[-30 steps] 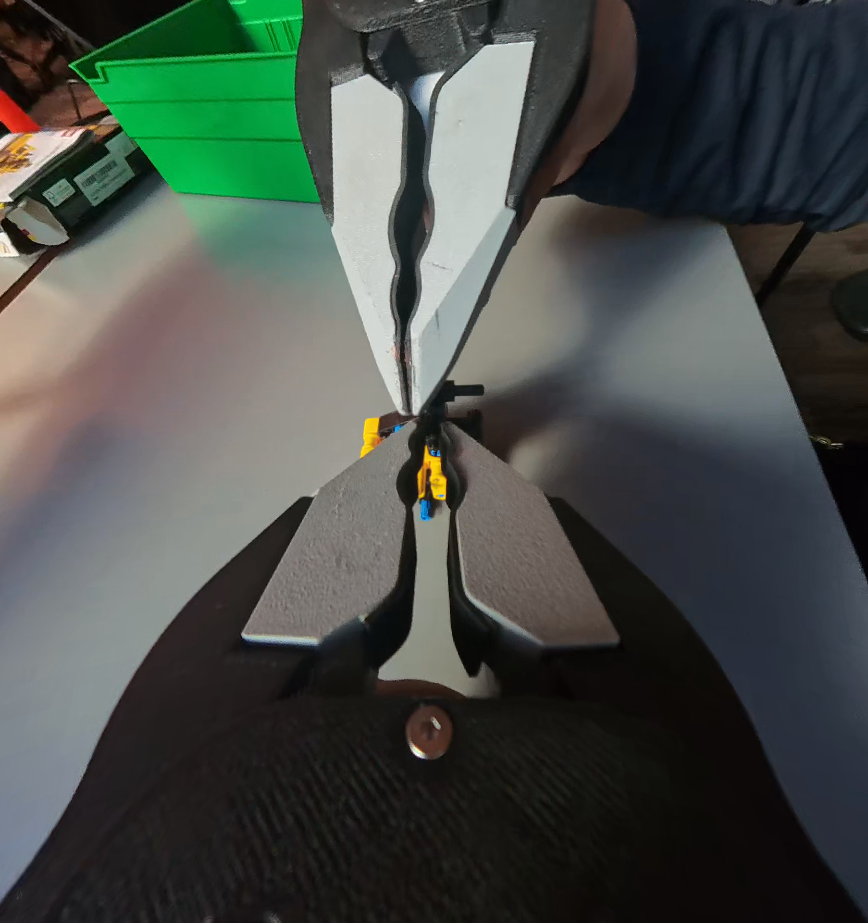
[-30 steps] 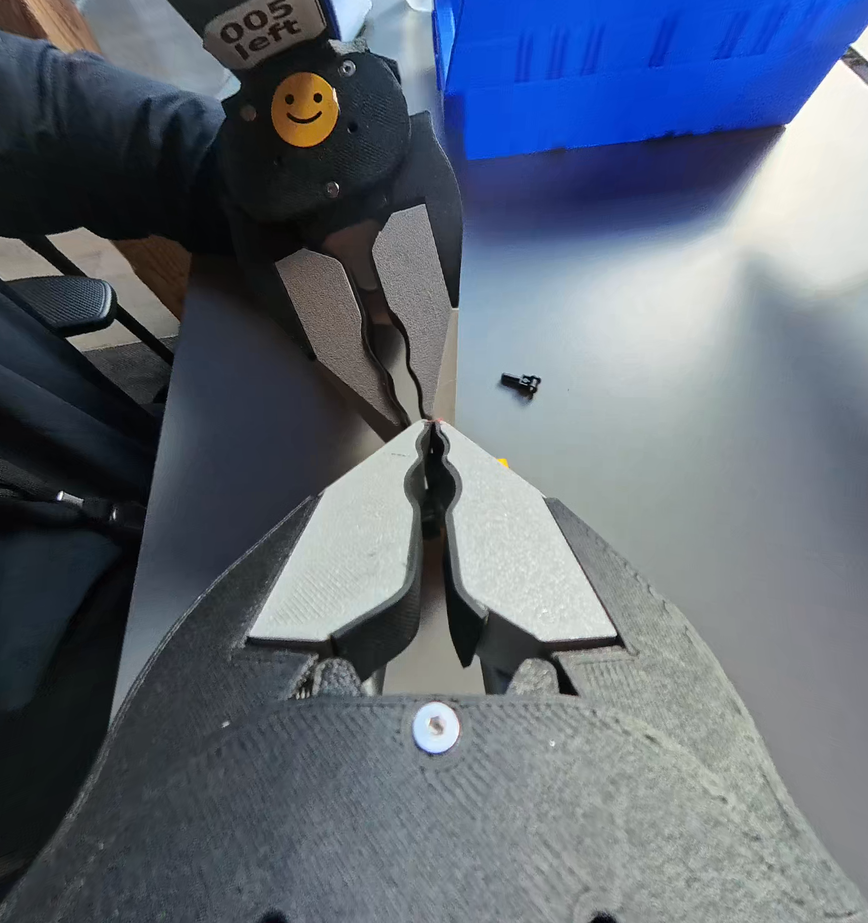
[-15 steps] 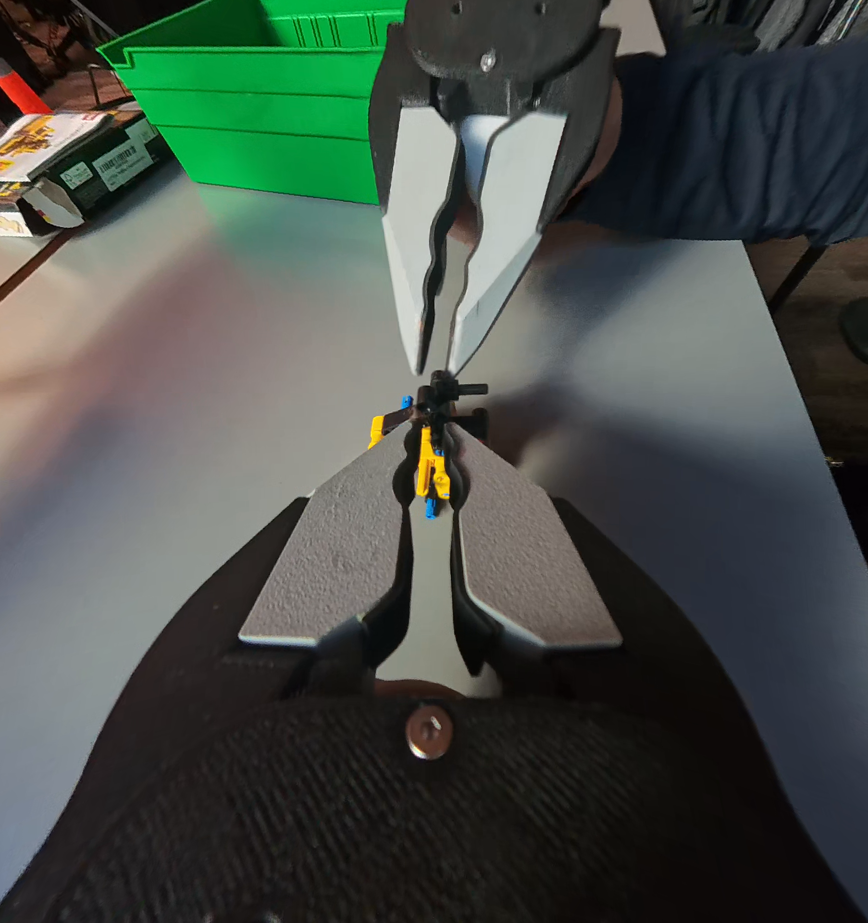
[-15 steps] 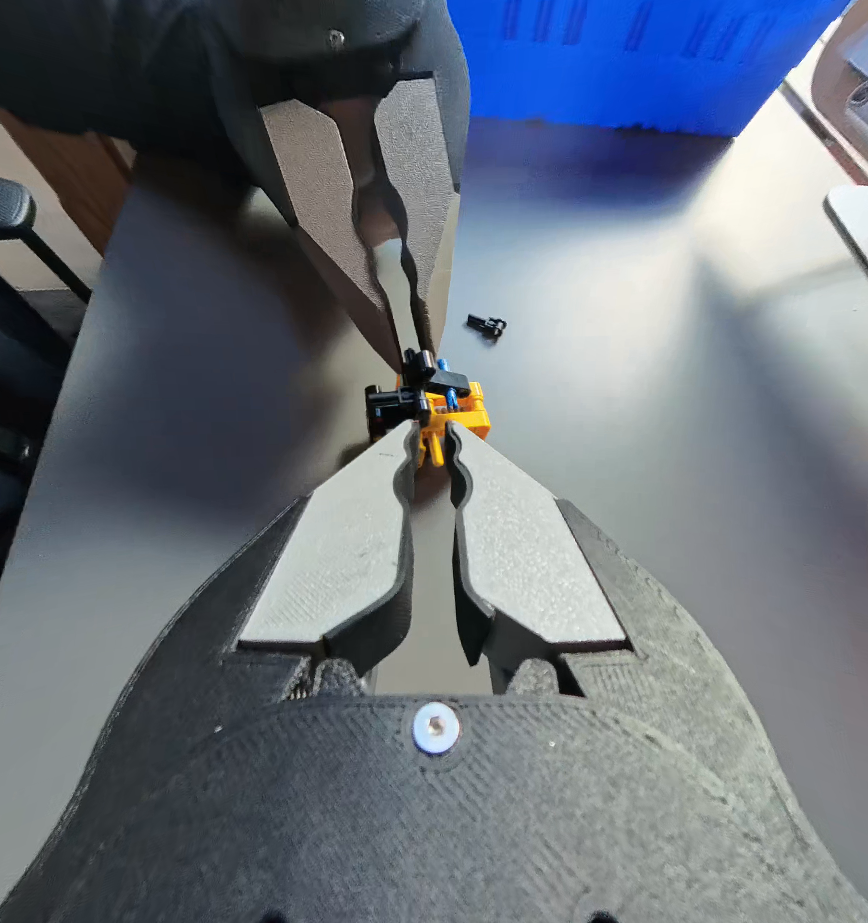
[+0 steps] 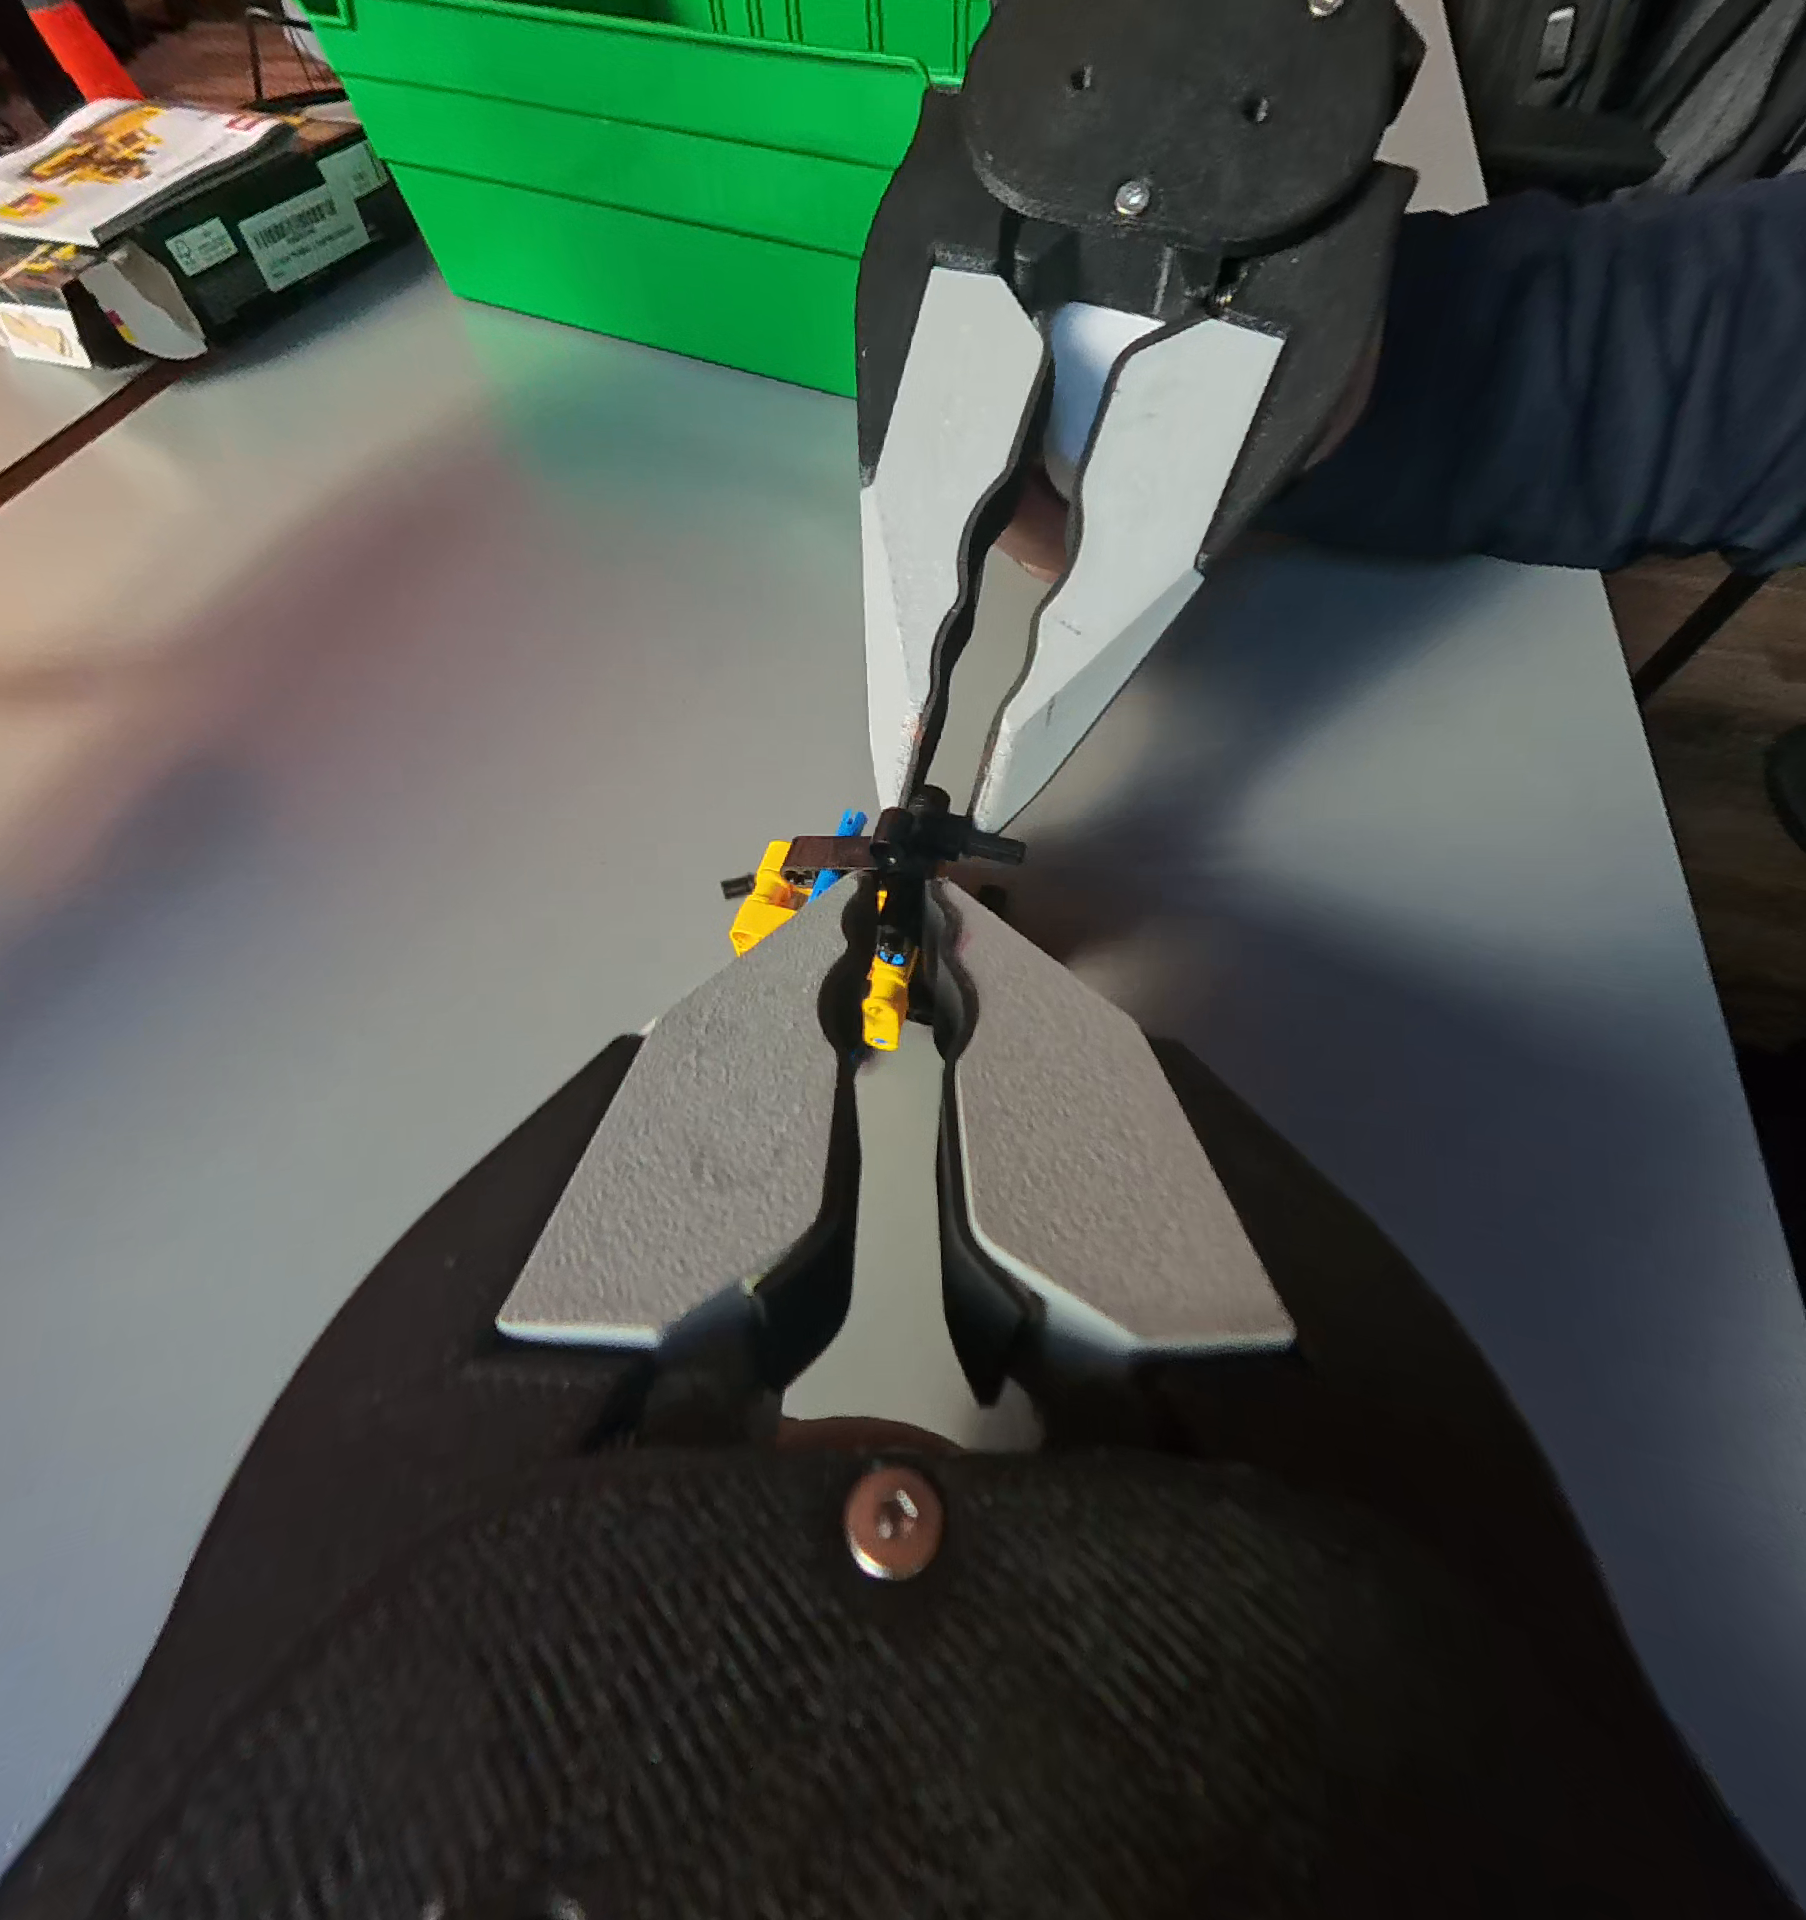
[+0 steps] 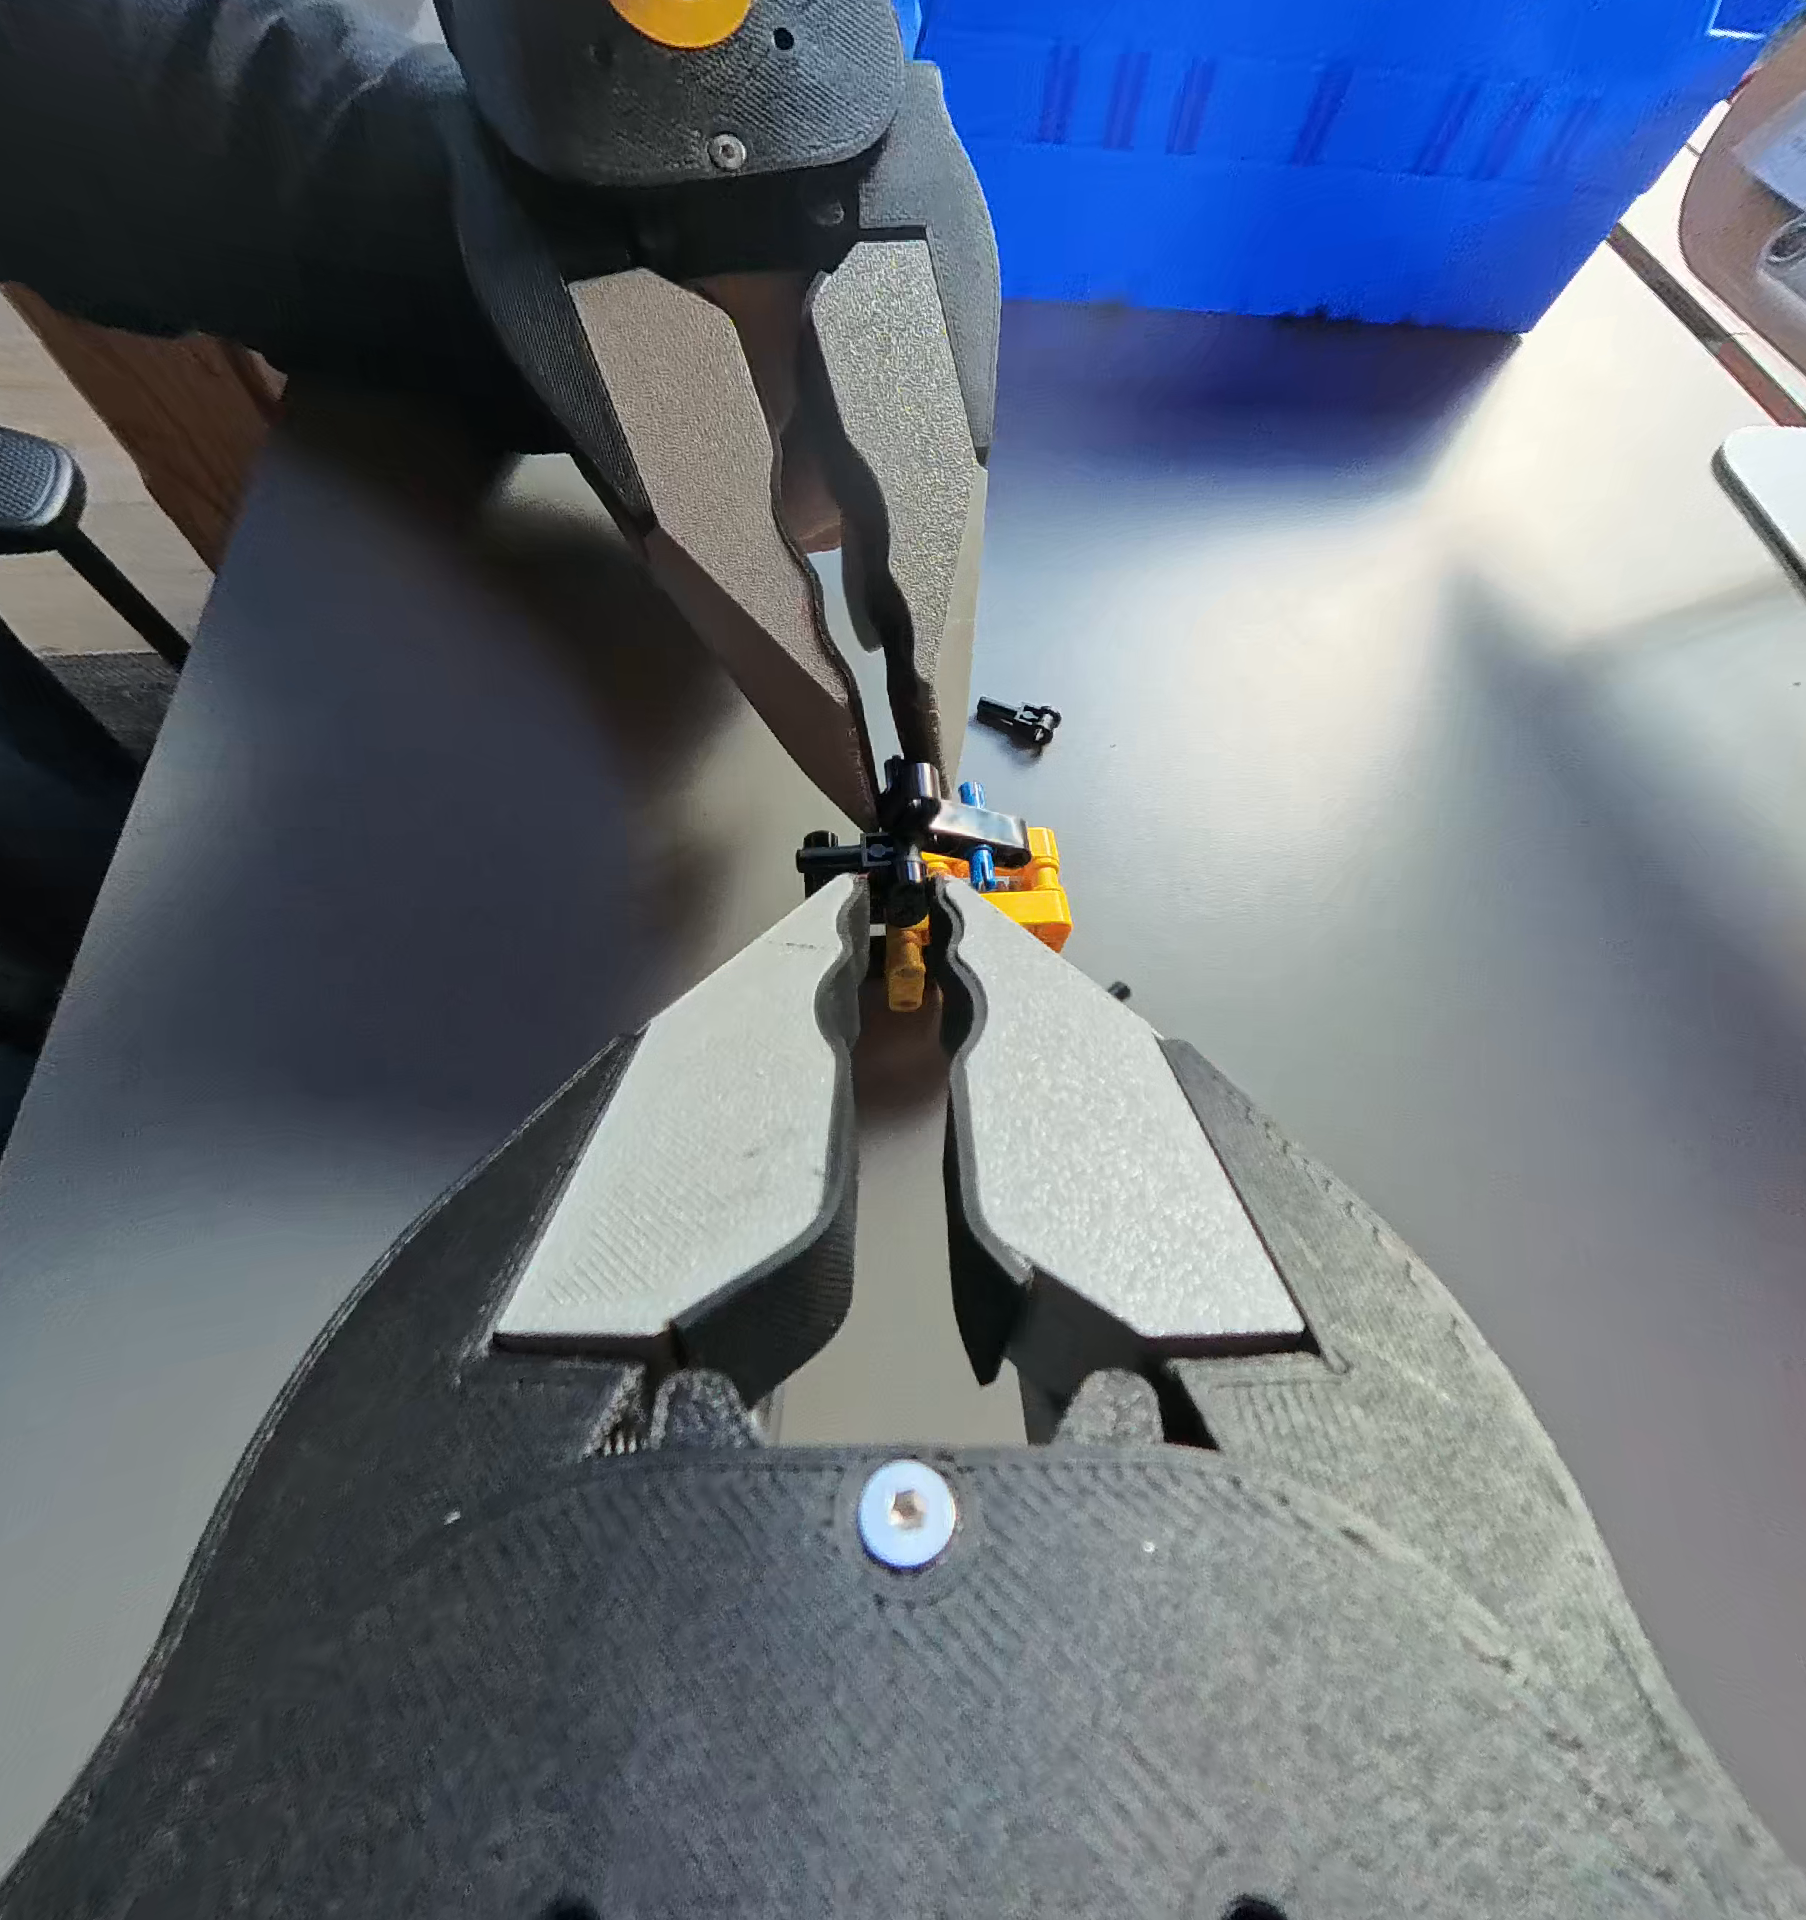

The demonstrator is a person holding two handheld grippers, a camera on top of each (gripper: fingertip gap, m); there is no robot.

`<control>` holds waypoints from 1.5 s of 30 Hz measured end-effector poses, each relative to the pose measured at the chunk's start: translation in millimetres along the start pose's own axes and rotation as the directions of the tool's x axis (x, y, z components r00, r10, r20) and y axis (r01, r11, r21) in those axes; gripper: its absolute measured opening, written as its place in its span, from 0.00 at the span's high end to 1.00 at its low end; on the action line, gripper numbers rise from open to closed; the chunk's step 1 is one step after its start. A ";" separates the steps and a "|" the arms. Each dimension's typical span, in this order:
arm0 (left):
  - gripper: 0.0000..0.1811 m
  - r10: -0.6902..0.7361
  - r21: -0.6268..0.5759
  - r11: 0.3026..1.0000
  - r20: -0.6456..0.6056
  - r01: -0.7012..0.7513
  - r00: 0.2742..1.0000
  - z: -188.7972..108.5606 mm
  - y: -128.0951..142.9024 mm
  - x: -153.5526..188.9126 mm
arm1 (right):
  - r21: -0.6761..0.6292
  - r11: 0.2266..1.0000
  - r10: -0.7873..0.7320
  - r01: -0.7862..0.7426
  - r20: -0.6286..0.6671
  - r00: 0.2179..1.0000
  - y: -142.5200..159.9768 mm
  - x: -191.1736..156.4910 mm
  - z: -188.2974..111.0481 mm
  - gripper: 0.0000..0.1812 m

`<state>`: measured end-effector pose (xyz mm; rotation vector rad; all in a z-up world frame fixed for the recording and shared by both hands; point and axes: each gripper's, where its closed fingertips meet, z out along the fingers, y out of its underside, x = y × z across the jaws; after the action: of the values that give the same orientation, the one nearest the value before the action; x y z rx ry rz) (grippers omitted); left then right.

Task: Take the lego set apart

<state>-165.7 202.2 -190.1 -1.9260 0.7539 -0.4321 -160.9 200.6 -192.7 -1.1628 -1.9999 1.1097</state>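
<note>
Lego set [image 5: 837,854]: one counted, a small yellow, black and blue build, caught between the two sets of fingertips over the grey table [image 5: 359,831]; whether it touched the tabletop could not be told.
Grippers: two counted, met tip to tip from opposite sides.
Left gripper [image 5: 899,914]: clamped on the set's yellow-and-black stem, fingers drawn in close around it.
Right gripper [image 6: 901,904]: likewise closed on the set, a yellow peg pinched between its tips.
Loose parts: one black pin [image 6: 1018,719] was spotted lying on the table just beyond the set.
Bins: two counted, one green bin [image 5: 618,208] and one blue bin [image 6: 1294,208], each at a far end of the table.
Left wrist view only: the green bin, one opened box [image 5: 255,229] with one booklet [image 5: 120,156] on top, and a dark blue sleeve [image 5: 1605,364] behind the right gripper.
Right wrist view only: the blue bin, the loose pin, and one chair armrest [image 6: 5,478] off the table's edge.
</note>
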 end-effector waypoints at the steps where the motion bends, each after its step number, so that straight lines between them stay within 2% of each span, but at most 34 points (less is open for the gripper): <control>1: 0.97 -0.012 -0.001 1.000 -0.001 0.012 1.000 -0.3 0.3 0.1 | 0.005 1.000 -0.006 0.006 0.000 1.000 0.0 -0.4 0.3 0.96; 3: 0.96 -0.035 0.017 0.999 -0.026 0.036 0.999 -1.0 -0.6 2.0 | 0.017 0.998 -0.060 0.060 -0.030 0.998 -0.9 -0.2 1.0 0.96; 5: 0.87 -0.043 0.027 0.999 -0.098 0.046 0.994 -2.8 -1.7 9.2 | 0.061 0.985 -0.160 0.164 -0.061 0.985 -8.6 -3.6 -1.7 0.96; 7: 0.89 -0.051 0.038 0.998 -0.125 0.056 0.991 -3.8 -3.2 10.8 | 0.121 0.970 -0.203 0.209 -0.062 0.977 -20.1 -9.2 -4.4 0.96; 8: 0.94 -0.043 0.038 0.998 -0.116 0.048 0.992 -3.5 -3.2 9.9 | 0.117 0.971 -0.204 0.208 -0.046 0.978 -20.9 -11.3 -3.6 0.97; 10: 0.97 0.025 0.034 0.999 -0.079 -0.022 0.997 -3.5 -1.9 6.9 | 0.094 0.972 -0.210 0.216 -0.069 0.975 -18.8 -7.3 -2.1 0.97; 12: 0.97 0.080 0.031 0.996 -0.061 -0.079 0.995 -3.6 -0.9 7.5 | 0.095 0.978 -0.184 0.188 -0.048 0.982 -18.5 -8.8 -2.1 0.97; 14: 0.97 0.073 0.055 0.996 -0.068 -0.069 0.995 -4.5 -4.3 9.0 | 0.124 0.981 -0.145 0.148 -0.034 0.989 -22.7 -8.7 -4.7 0.97; 21: 0.94 -0.062 0.205 0.975 -0.103 0.083 0.993 -9.9 -27.1 6.7 | 0.222 0.971 -0.082 0.090 -0.047 0.996 -38.4 -5.1 -13.7 0.97; 25: 0.96 -0.065 0.229 0.970 -0.079 0.082 0.995 -12.4 -30.0 4.7 | 0.234 0.972 -0.007 0.011 -0.020 1.000 -41.3 -0.7 -15.7 0.97; 27: 0.96 -0.108 0.236 0.965 -0.028 0.112 0.994 -12.8 -30.4 1.2 | 0.244 0.970 0.026 -0.019 -0.023 0.999 -42.3 3.1 -17.6 0.98; 32: 0.97 -0.177 0.292 0.938 -0.058 0.186 0.982 -15.6 -37.8 0.0 | 0.313 0.939 0.137 -0.145 0.048 0.989 -43.8 7.5 -23.8 0.98; 35: 0.98 -0.154 0.299 0.942 -0.025 0.154 0.988 -17.3 -38.7 -0.4 | 0.342 0.913 0.199 -0.223 0.106 0.974 -43.7 10.3 -26.5 0.97; 38: 0.99 -0.165 0.289 0.942 -0.038 0.169 0.986 -16.6 -36.0 -0.8 | 0.332 0.926 0.155 -0.180 0.099 0.983 -43.2 8.8 -29.2 0.97; 43: 1.00 -0.173 0.295 0.940 -0.026 0.173 0.985 -17.8 -38.6 -0.8 | 0.352 0.911 0.180 -0.217 0.133 0.975 -42.8 10.5 -28.7 0.97; 44: 1.00 -0.185 0.286 0.941 -0.012 0.180 0.983 -17.7 -35.0 -4.0 | 0.372 0.899 0.202 -0.229 0.111 0.973 -43.3 17.0 -33.4 0.97; 45: 1.00 -0.206 0.287 0.938 0.021 0.192 0.978 -22.1 -30.9 -13.4 | 0.445 0.854 0.250 -0.268 0.100 0.963 -47.4 31.1 -51.7 0.97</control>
<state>-178.8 206.4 -152.2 -1.7392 0.4366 -0.5811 -154.3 234.2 -124.1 -1.1773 -1.5085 1.6436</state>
